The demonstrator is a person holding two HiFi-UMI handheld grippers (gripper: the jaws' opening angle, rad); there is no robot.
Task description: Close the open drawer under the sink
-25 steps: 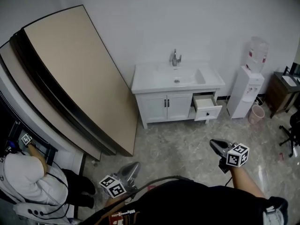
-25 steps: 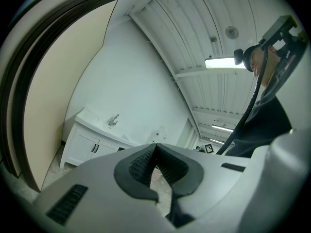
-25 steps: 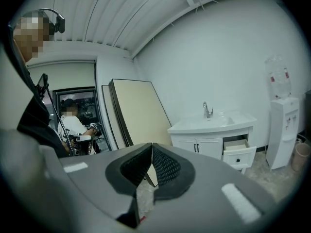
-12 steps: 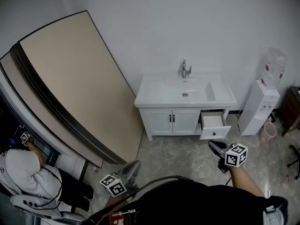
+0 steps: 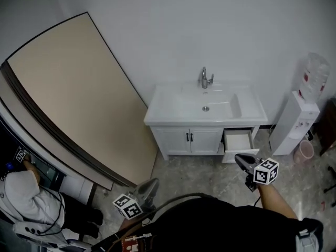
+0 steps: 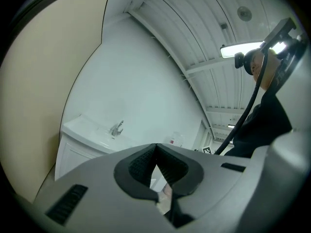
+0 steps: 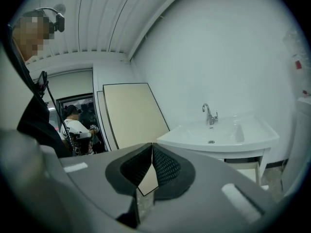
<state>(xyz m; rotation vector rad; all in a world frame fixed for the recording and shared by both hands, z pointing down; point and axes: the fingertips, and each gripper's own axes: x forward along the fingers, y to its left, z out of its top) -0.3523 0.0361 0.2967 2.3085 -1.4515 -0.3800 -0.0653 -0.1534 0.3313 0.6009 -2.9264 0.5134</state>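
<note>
White wall at the far side, grey stone-look floor (image 5: pixel 199 172), and a white vanity (image 5: pixel 173 136) standing against that wall. The sink (image 5: pixel 231 105) on top shows only its drain, with a chrome tap (image 5: pixel 205 77) at the far edge.

The drawer (image 5: pixel 239 139) is at the right end of the vanity, right of two shut doors (image 5: pixel 190 139) with dark handles. It's pulled out toward the near side, and what shows of its inside is plain white. It's white like the rest of the vanity and sits square in its slot.

Further right is a water cooler (image 5: pixel 300 125) with a bottle (image 5: pixel 316 77) on top, and a pink bin (image 5: pixel 303 150) beside it on the floor. I can't tell what's in the bin. Big beige boards (image 5: pixel 73 93) lean on the wall at left, and a person (image 5: pixel 26 203) sits near-left.

The right gripper (image 5: pixel 239 158) has its jaws pressed together on nothing. It's just near of the drawer front, not touching. The left gripper (image 5: pixel 151 184) is closed and empty too, well apart from the vanity.
</note>
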